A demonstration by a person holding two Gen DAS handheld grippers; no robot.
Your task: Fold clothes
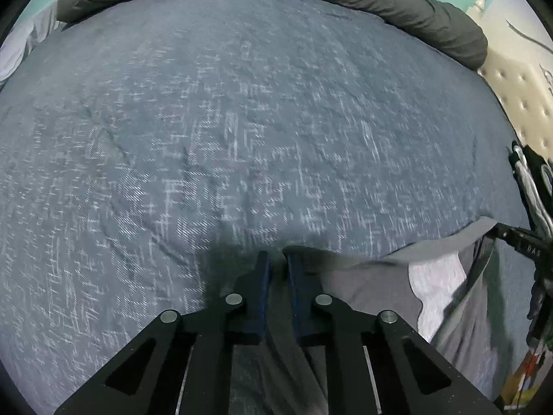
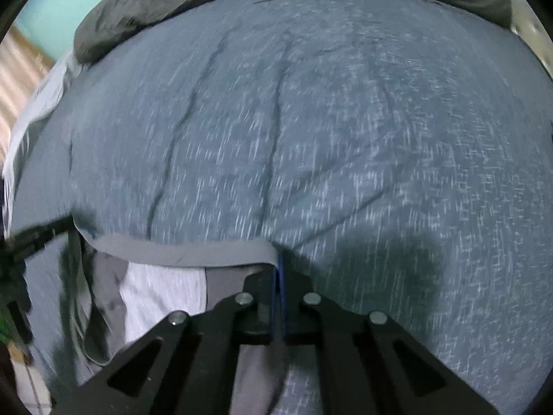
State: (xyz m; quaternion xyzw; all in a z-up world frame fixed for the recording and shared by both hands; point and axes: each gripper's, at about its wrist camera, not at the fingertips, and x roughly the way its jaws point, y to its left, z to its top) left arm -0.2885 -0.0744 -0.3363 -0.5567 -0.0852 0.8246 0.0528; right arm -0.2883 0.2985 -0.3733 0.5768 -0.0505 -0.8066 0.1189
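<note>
Low in both frames, the left gripper (image 1: 276, 259) and right gripper (image 2: 278, 259) each pinch the grey garment (image 1: 363, 283) on the bedspread (image 1: 242, 121); lifting both evenly should keep its edge taut.

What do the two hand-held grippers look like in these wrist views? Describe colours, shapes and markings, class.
Each hand-held gripper, left and right, is matte black, with angular linkage arms pierced by triangular cut-outs and joined by round silver pins. The fingers carry dark blue pads. Seen from the left wrist view, the other gripper's body bears small pale lettering, too blurred to read.
</note>
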